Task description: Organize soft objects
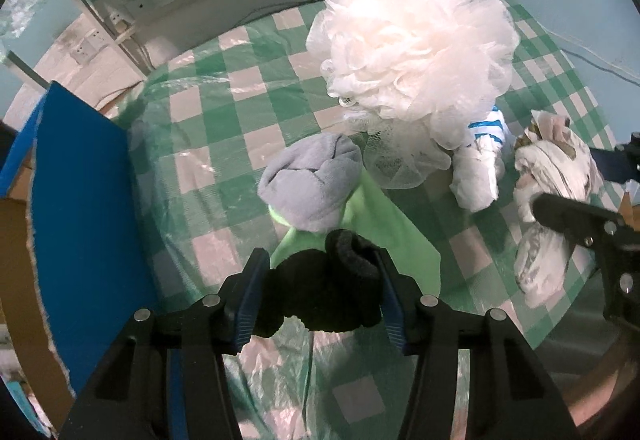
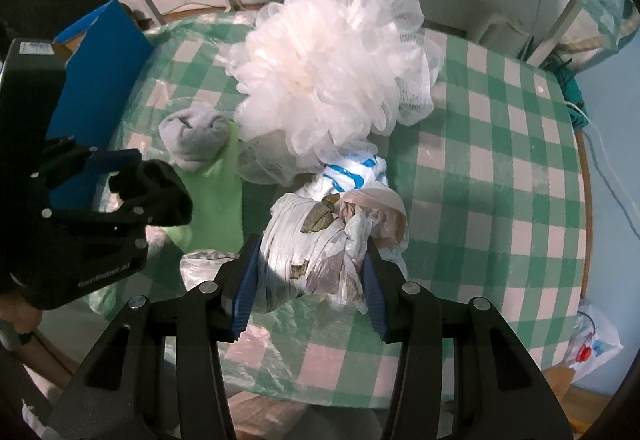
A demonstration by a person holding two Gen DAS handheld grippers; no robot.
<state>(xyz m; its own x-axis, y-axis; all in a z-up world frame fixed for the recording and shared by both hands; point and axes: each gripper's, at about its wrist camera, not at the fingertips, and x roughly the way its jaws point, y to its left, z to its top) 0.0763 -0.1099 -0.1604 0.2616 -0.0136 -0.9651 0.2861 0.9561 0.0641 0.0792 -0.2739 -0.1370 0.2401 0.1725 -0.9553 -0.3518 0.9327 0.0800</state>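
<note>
A home room, by the look of it: the surface point(image 2: 500, 144) wears a green-and-white checked plastic cloth, wall sockets point(image 1: 90, 44) and trailing cables point(image 2: 612, 176) sit behind, and a bath pouf point(image 1: 412, 40) lies among balled socks point(image 1: 312, 184).

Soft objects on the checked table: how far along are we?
Nothing looks sorted yet. In hand: the left gripper clamps a black rolled sock, and the right gripper squeezes a crumpled plastic-bag bundle. Left on the table: white mesh bath pouf, grey rolled sock, light green cloth, blue-striped white bundle.
</note>
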